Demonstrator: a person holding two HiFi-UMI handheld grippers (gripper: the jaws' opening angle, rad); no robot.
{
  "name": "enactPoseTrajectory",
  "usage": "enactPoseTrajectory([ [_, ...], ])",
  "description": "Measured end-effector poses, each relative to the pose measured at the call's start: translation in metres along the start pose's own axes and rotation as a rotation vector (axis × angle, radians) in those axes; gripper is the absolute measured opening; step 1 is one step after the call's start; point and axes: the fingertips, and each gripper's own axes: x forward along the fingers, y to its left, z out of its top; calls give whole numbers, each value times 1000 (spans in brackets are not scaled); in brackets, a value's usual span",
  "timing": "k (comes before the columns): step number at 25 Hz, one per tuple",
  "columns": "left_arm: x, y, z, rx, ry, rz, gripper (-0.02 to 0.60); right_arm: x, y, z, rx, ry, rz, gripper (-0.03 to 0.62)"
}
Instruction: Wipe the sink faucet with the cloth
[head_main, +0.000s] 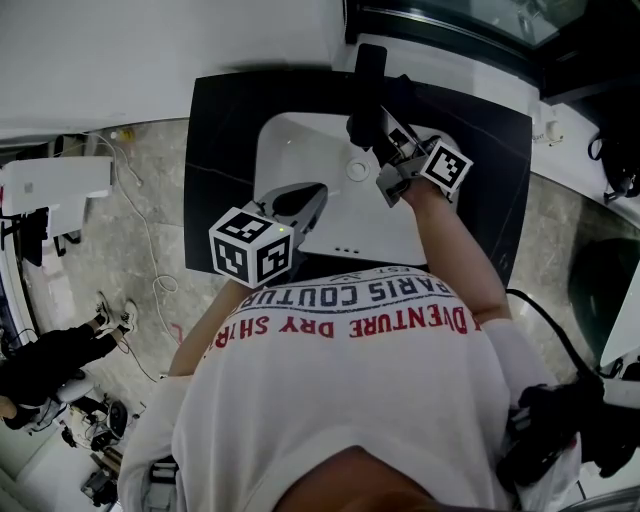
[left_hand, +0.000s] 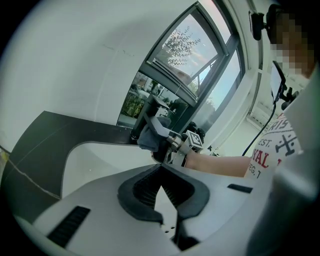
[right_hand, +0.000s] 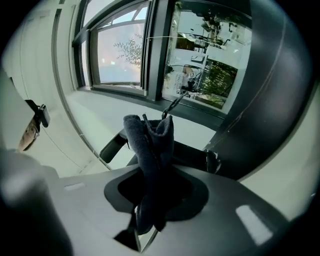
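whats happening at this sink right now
A person stands over the white sink with a gripper in each hand. The right gripper is shut on a dark cloth and holds it against the black faucet. The left gripper is shut and empty, hanging over the sink.

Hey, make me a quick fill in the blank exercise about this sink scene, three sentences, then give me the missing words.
1. The right gripper has its jaws shut on a dark grey ____, held at the tall black faucet.
2. The left gripper hovers over the white sink basin with its jaws together, holding ____.
3. The basin is set in a countertop whose colour is ____.
Missing words: cloth; nothing; black.
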Motion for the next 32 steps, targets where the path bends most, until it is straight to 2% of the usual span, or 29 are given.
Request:
enactPoseTrajectory([
  [14,-2,-9,-5,15,-1,-17,1,-32,18,-23,112,-2,64,80],
  [23,-12,-12,-13,17,-8,-20,2,-55,31,-43,151,-7,61,80],
  [27,-15,-14,-15,26,-20,-15,1,-59,32,-34,70,-9,-25,80],
  [30,-19,-17,-10,51,-38,-1,1,-71,42,-34,-87,29,-136,80],
  [32,-21,-21,-7,68,-45,7,2,-78,54,-37,-208,64,-175,80],
])
